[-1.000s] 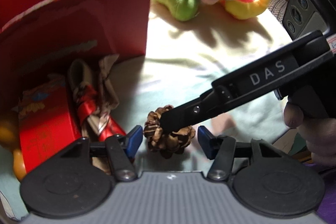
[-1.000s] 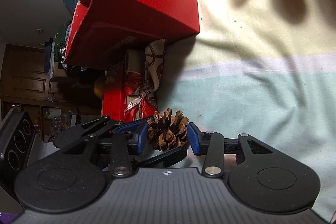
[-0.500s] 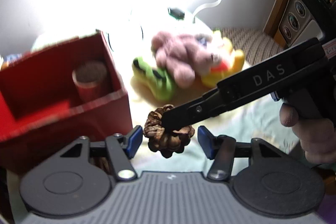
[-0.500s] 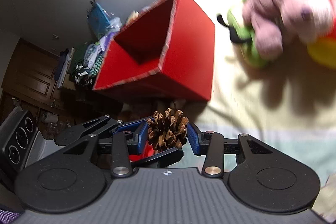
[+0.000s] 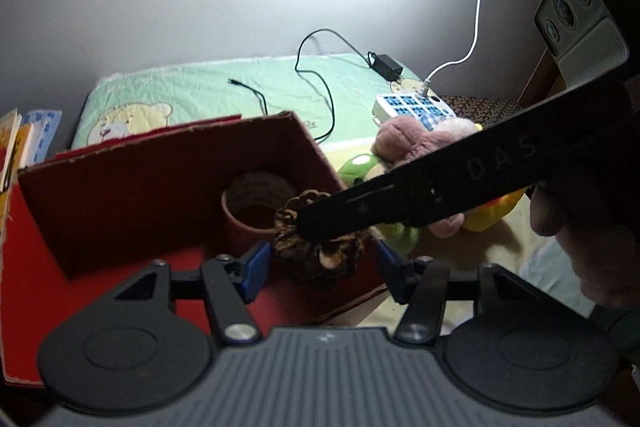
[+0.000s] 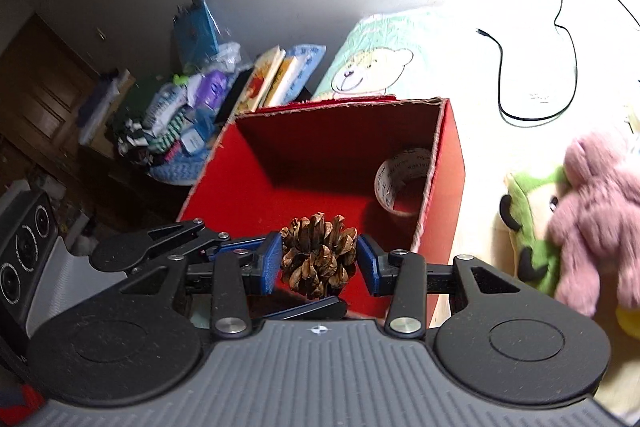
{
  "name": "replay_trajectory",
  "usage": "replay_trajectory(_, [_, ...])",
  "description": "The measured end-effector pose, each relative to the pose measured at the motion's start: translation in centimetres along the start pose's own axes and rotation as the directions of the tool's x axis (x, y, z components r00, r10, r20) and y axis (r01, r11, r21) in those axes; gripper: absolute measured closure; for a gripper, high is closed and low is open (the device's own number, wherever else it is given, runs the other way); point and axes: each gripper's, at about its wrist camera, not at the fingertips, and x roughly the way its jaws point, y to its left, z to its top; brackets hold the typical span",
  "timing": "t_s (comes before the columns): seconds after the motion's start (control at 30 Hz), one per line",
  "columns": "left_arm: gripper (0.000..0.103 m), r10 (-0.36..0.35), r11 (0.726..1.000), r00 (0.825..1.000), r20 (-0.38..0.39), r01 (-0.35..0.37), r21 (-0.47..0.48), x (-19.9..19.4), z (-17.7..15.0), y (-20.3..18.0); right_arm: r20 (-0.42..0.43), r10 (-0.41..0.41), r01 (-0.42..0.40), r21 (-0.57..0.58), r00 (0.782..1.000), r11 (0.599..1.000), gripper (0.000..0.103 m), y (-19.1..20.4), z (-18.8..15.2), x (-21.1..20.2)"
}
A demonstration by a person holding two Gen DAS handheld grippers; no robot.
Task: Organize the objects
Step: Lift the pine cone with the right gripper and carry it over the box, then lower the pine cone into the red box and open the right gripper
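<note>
Pinecone (image 6: 318, 254) — now above red box (image 6: 448, 163), off the bedsheet, in right tongs (image 6: 319, 263)

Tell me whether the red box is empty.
Not empty. The red box is open on top, and a roll of tape sits in its corner. The pine cone is held above it.

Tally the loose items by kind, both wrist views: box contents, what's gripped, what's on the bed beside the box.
Pine cone, held by the right gripper: 1
Tape roll in the red box: 1
Plush toys beside the box: 3 (pink, green, yellow)
Total: 5
</note>
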Motion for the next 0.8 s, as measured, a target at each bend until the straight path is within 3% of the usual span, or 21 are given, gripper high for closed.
replay_trajectory(0.2, [0.045, -0.057, 0.997, 0.994, -0.09, 0.052, -0.059, 3.4, -1.1, 3.6, -0.161, -0.071, 0.072, -0.004, 0.984, 0.997, 0.059, 0.0, 2.1, 5.2])
replay_trajectory(0.33, [0.045, -0.089, 0.994, 0.988, -0.125, 0.08, -0.076, 4.6, -1.4, 4.8, -0.237, -0.179, 0.171, -0.052, 0.955, 0.984, 0.059, 0.2, 2.6, 7.6])
replay_trajectory(0.43, [0.045, -0.097, 0.993, 0.984, -0.146, 0.086, -0.079, 5.1, -1.5, 5.4, -0.272, -0.222, 0.202, -0.099, 0.936, 0.974, 0.059, 1.1, 3.2, 8.6])
replay_trajectory(0.63, [0.044, -0.111, 0.992, 0.983, -0.147, 0.1, -0.076, 4.7, -1.8, 6.4, -0.358, -0.38, 0.293, -0.274, 0.853, 0.916, 0.059, 3.4, 3.5, 11.6])
replay_trajectory(0.8, [0.044, -0.131, 0.989, 0.98, -0.147, 0.119, -0.087, 3.9, -2.0, 7.4, -0.398, -0.439, 0.312, -0.344, 0.806, 0.885, 0.059, 4.3, 3.2, 13.5])
